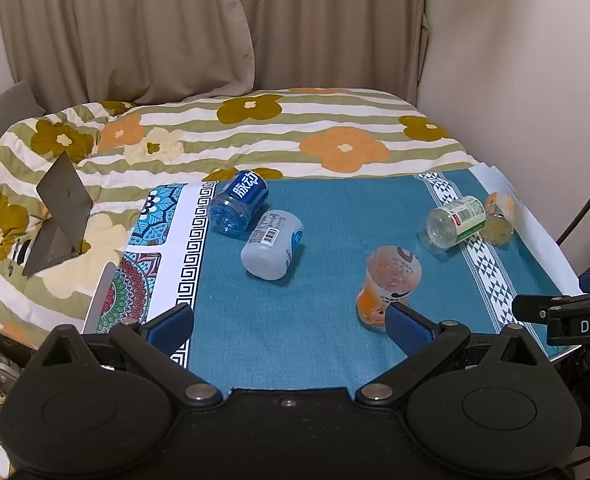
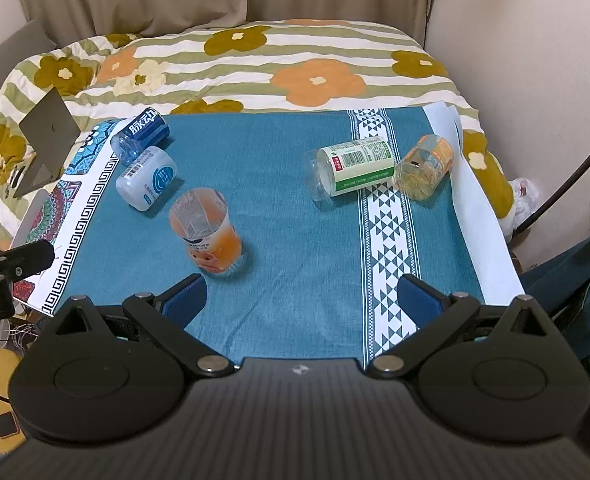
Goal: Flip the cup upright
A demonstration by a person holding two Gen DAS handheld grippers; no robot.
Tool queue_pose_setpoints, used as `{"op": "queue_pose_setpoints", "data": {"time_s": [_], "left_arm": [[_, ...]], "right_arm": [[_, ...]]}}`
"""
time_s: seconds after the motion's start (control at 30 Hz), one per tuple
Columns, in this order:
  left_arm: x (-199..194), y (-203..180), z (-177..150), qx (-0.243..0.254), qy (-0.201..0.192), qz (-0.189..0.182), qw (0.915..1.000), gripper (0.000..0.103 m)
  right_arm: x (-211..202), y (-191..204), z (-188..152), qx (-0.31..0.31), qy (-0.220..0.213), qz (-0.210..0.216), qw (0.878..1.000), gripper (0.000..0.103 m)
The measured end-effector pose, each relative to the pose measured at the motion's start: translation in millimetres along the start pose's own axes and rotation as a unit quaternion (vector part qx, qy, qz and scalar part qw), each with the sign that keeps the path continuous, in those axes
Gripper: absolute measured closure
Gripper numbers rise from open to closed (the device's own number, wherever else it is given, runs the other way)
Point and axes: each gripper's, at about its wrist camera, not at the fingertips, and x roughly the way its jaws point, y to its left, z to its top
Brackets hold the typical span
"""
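I saw beige curtains (image 1: 135,28) hanging behind a bed with a striped, flowered quilt (image 2: 255,64). A woven teal cloth (image 1: 295,340) with patterned borders covered the table. Five cut plastic bottle cups lay there: the orange cup (image 2: 207,232) stood upright near the middle, while the blue cup (image 1: 237,202), white cup (image 1: 273,244), green cup (image 2: 351,168) and yellow cup (image 2: 425,168) lay on their sides. My left gripper (image 1: 291,324) and right gripper (image 2: 301,298) hovered spread wide, holding nothing.

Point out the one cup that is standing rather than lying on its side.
The orange cup stands upright on the teal cloth, nearest the grippers. The blue, white, green-label and yellow cups all lie on their sides.
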Motion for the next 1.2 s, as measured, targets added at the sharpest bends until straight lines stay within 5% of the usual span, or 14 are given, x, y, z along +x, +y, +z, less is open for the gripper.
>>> {"op": "queue_pose_setpoints", "data": {"time_s": [1.2], "left_arm": [[9.2,7.4,4.1,-0.03,-0.001,0.024,0.9993,0.0]], "right_arm": [[-0.3,0.3,3.0,-0.007,-0.003,0.003,1.0,0.0]]}}
